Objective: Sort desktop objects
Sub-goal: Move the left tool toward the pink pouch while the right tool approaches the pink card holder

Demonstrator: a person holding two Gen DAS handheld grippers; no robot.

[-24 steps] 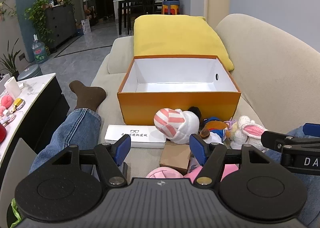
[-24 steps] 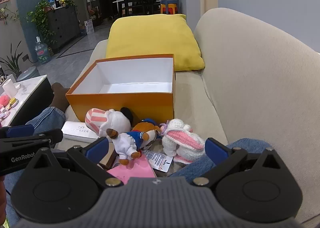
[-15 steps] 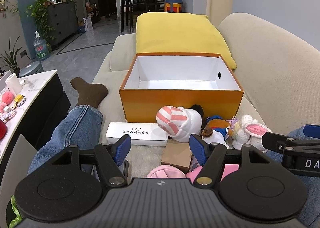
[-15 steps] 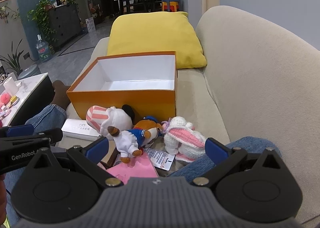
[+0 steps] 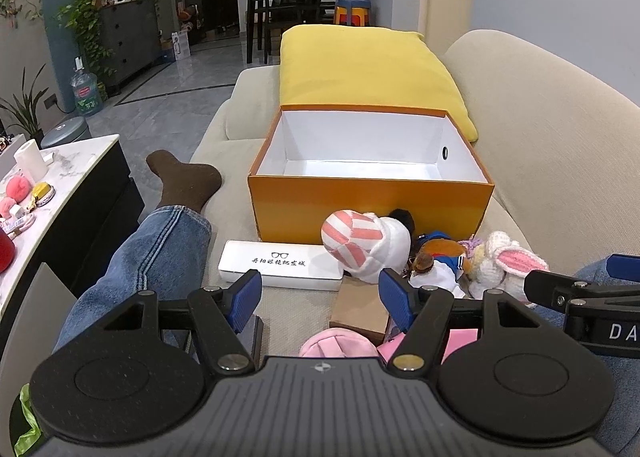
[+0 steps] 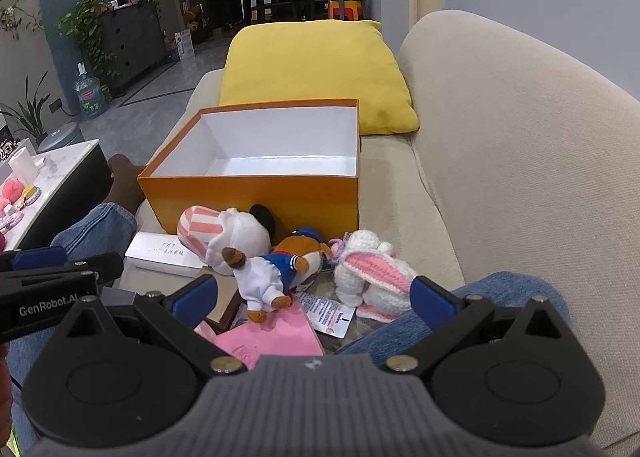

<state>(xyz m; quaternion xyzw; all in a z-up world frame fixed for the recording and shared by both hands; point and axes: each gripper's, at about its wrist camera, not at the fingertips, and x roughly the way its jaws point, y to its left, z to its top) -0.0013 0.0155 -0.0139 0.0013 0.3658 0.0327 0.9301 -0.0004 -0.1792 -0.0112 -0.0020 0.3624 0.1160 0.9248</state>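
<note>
An open, empty orange box [image 5: 372,209] [image 6: 256,193] with a white inside stands on the beige sofa. In front of it lie a white plush with a pink striped cap [image 5: 364,245] [image 6: 220,235], a small sailor-suit plush [image 6: 276,269] [image 5: 436,261], a crocheted white and pink bunny [image 6: 372,273] [image 5: 504,261], a white glasses case [image 5: 280,265] [image 6: 164,253], a brown card box [image 5: 360,309] and pink items [image 6: 272,337]. My left gripper [image 5: 320,301] is open and empty, short of the glasses case. My right gripper [image 6: 314,297] is open and empty, above the pile.
A yellow cushion [image 5: 368,73] lies behind the box. The sofa back [image 6: 520,177] rises on the right. A jeans leg with a brown sock [image 5: 176,201] stretches along the left. A marble-topped table [image 5: 48,185] with small items stands at far left.
Both grippers have shifted slightly, so the box and toys sit a little higher in view. Both stay open and nothing was picked up.
</note>
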